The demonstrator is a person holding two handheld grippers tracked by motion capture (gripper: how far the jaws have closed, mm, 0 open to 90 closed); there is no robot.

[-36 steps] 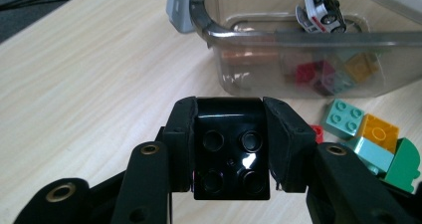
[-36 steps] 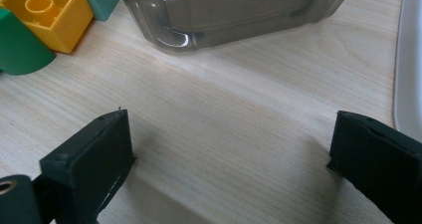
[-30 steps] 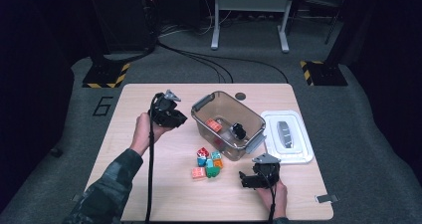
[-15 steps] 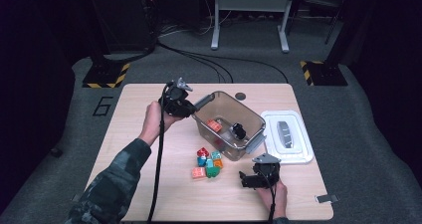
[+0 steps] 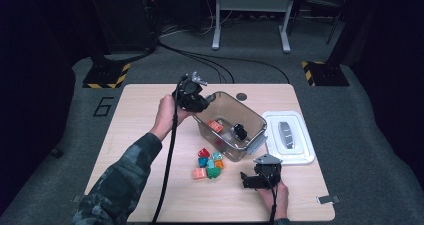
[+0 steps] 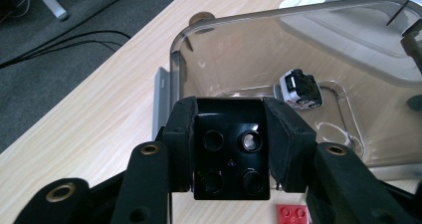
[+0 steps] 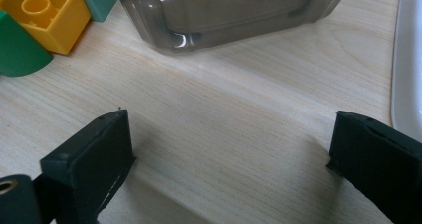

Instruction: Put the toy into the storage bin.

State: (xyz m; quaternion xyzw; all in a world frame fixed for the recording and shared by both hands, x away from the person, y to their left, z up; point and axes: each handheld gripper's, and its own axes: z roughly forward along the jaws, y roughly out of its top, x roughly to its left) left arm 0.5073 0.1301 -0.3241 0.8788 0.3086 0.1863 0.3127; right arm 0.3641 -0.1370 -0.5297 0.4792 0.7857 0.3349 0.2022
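i see a white lid (image 5: pixel 289 136) flat on the light wood table (image 5: pixel 140 120), just right of centre, w/ a grey handle strip on top. small dark round disc (image 5: pixel 242 96) near the table's far edge. grey carpet floor (image 5: pixel 60 135) all round, white "6" (image 5: pixel 102 106) marked left of the table. black cables (image 5: pixel 210 60) run across the floor behind. two yellow-black hazard-striped bases (image 5: pixel 106 76) at far left & far right. white metal stand (image 5: pixel 252 7) at back centre.

Lit table, dark surroundings

Overhead light brightens the table (image 5: pixel 150 185); the far floor sinks into black. Glare streaks the clear bin (image 6: pixel 298 45); the near jaws blur.
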